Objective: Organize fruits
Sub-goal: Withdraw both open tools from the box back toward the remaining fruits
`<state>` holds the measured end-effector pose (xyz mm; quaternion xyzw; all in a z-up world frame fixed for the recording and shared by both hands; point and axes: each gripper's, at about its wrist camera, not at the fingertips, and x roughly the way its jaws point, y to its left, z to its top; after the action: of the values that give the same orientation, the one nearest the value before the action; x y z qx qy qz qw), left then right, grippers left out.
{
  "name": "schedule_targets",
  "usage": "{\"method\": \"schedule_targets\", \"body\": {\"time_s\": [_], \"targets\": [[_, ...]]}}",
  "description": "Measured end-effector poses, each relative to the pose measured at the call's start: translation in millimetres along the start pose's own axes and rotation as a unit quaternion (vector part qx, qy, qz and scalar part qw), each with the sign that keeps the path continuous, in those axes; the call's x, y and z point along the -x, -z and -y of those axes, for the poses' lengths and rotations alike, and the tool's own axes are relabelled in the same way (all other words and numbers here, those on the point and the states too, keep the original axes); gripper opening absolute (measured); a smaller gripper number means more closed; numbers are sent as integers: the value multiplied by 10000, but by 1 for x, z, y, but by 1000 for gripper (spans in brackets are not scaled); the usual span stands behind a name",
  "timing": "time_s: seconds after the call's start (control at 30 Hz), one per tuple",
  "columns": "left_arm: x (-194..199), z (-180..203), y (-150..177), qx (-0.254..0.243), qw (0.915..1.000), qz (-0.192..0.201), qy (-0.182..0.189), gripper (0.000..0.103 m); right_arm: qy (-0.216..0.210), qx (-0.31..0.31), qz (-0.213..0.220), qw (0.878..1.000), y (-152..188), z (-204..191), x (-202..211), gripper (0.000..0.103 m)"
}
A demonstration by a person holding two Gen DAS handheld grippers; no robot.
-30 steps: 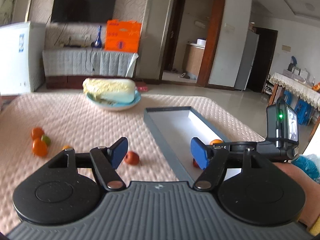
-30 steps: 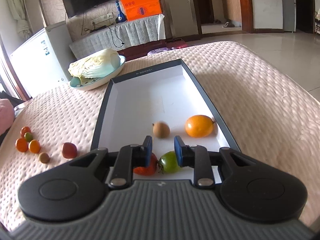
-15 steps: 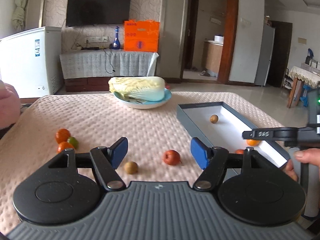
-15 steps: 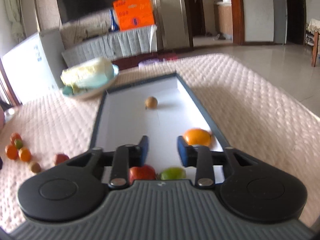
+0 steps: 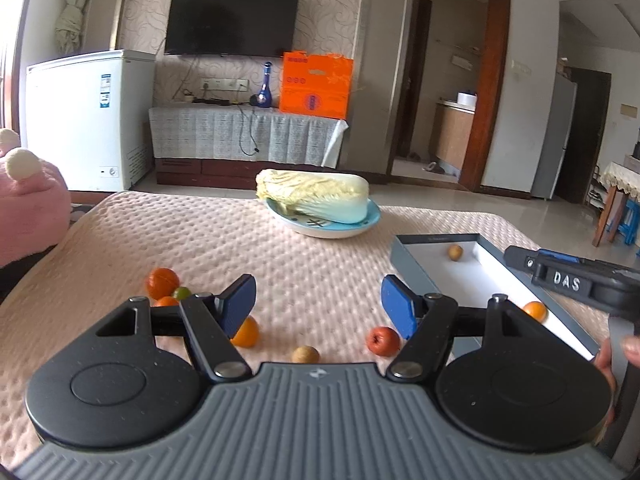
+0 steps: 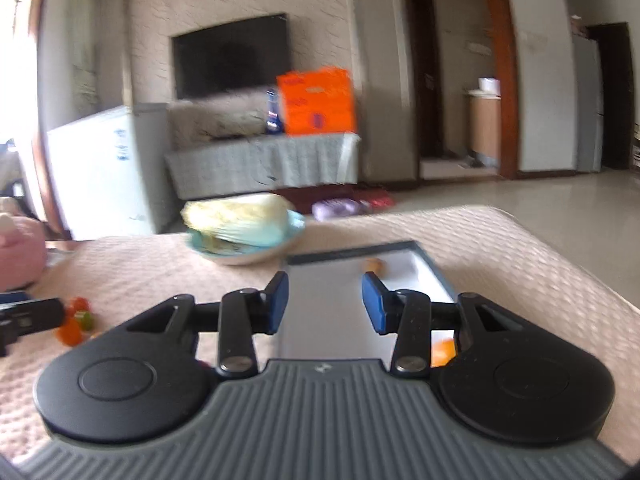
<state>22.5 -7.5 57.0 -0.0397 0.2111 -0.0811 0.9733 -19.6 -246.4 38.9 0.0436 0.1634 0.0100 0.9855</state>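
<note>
Left tool (image 5: 318,300) is wide open, hovering over the tabletop (image 5: 200,240), with the red fruit (image 5: 383,341) and brown one (image 5: 305,355) lying below between its fingers. Right tool (image 6: 324,302) is open and empty above the tray (image 6: 320,320).

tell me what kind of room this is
Most likely a home living room: a black flat-screen television hangs on the patterned wall, a white chest freezer stands beside a cloth-covered low cabinet, and a doorway opens onto what looks like a kitchen.
</note>
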Motion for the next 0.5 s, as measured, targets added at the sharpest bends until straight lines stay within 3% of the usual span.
{"method": "schedule_targets", "body": {"time_s": [0.3,0.5], "targets": [[-17,-16,-6,-39,9998,-32,-180,74,-1032,492,-525,9921,13,-53,-16,43],[-39,-26,-9,-137,9993,-57,-337,74,-1325,745,-929,9840,23,-76,-28,43]]}}
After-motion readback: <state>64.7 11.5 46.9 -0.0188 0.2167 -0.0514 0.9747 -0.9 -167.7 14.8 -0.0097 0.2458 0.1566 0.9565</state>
